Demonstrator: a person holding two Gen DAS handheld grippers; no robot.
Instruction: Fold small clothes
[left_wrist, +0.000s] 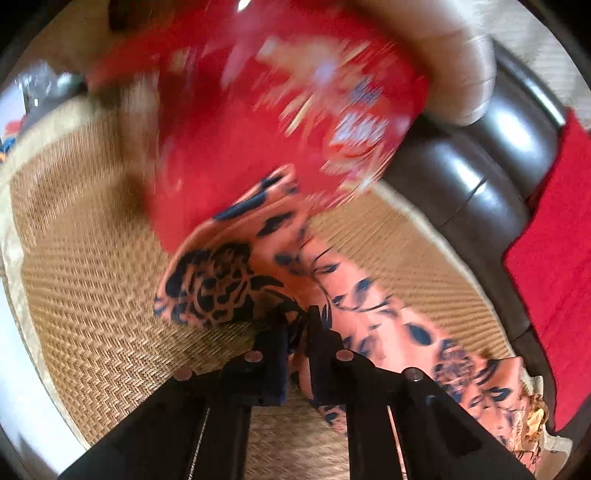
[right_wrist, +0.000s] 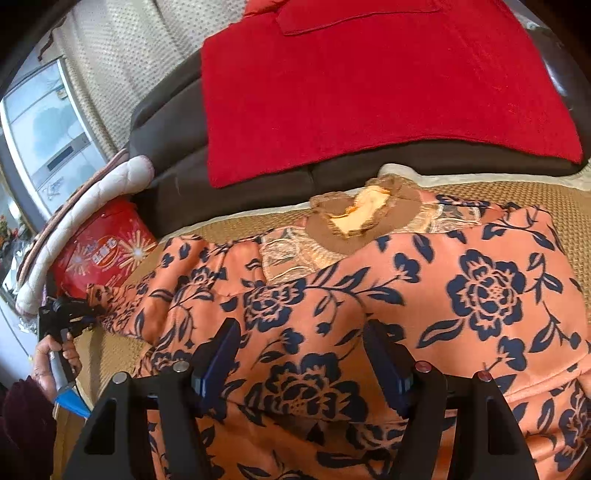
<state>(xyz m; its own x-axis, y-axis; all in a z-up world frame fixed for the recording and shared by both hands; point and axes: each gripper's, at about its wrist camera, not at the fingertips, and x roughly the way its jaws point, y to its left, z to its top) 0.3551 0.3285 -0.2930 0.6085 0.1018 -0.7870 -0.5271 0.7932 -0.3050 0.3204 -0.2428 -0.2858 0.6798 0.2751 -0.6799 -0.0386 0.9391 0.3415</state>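
— Orange cloth with dark blue flowers, is that the garment (right_wrist: 369, 295) to fold?

— Yes. It lies spread on the woven mat (left_wrist: 92, 295), with its brown collar (right_wrist: 354, 218) on the far side from the right gripper (right_wrist: 303, 354), near the dark sofa (right_wrist: 177, 155).

— What does the left gripper (left_wrist: 298, 332) do?

— Its jaws are pressed together on the sleeve (left_wrist: 236, 280). The cloth passes between the two fingers and hangs out in front of them and to their right. I judge it holds the sleeve end so that it can be carried over the body of the garment.

— And the right one?

— Its jaws stand wide apart just above the middle of the garment, and nothing is between the pads. It seems to wait there, perhaps to press the cloth flat while the sleeve is pulled. Whether it touches the cloth, I cannot tell.

— What is the red thing ahead of the left gripper?

— A red bucket (right_wrist: 103, 254) with printed pattern, blurred in the left view. It stands close beyond the sleeve, so the sleeve could brush it.
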